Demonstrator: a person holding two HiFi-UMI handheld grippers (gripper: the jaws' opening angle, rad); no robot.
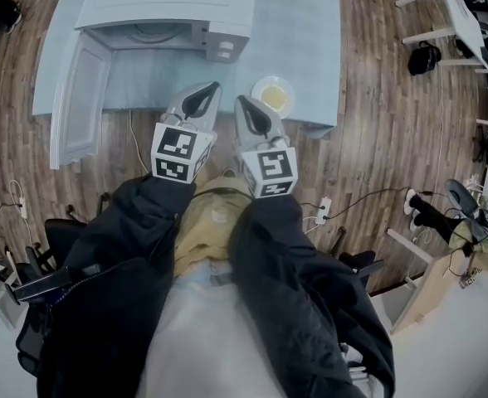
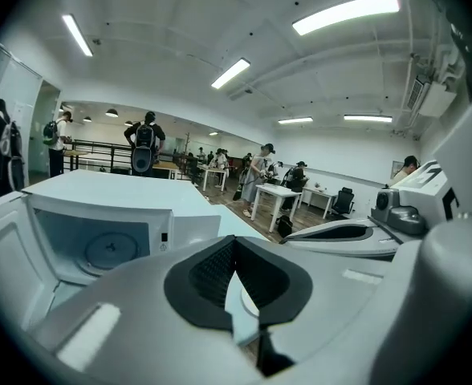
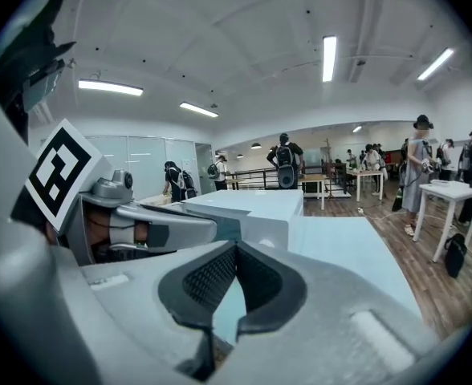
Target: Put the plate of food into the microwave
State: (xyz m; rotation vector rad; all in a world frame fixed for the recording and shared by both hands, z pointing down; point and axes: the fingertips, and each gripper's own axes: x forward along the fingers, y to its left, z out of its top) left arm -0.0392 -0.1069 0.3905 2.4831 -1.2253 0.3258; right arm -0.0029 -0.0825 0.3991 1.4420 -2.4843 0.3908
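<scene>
A white microwave (image 1: 165,11) stands on the pale blue table (image 1: 302,23), its door (image 1: 78,98) swung open to the left past the table's front edge. Inside it a turntable (image 2: 107,249) shows. A round plate with yellow food (image 1: 273,96) sits near the table's front edge, right of the microwave. My left gripper (image 1: 213,87) is shut and empty, held over the front edge just left of the plate. My right gripper (image 1: 240,100) is beside it, also shut and empty, its tip close to the plate's left rim. Each gripper view shows its own jaws closed tip to tip: the left gripper (image 2: 234,241) and the right gripper (image 3: 236,247).
White desks (image 1: 451,15) and a dark bag (image 1: 425,58) stand at the right on the wooden floor. Power strips and cables (image 1: 320,210) lie on the floor near my legs. Black chairs (image 1: 53,247) are at the lower left. Several people (image 3: 284,163) stand far behind the table.
</scene>
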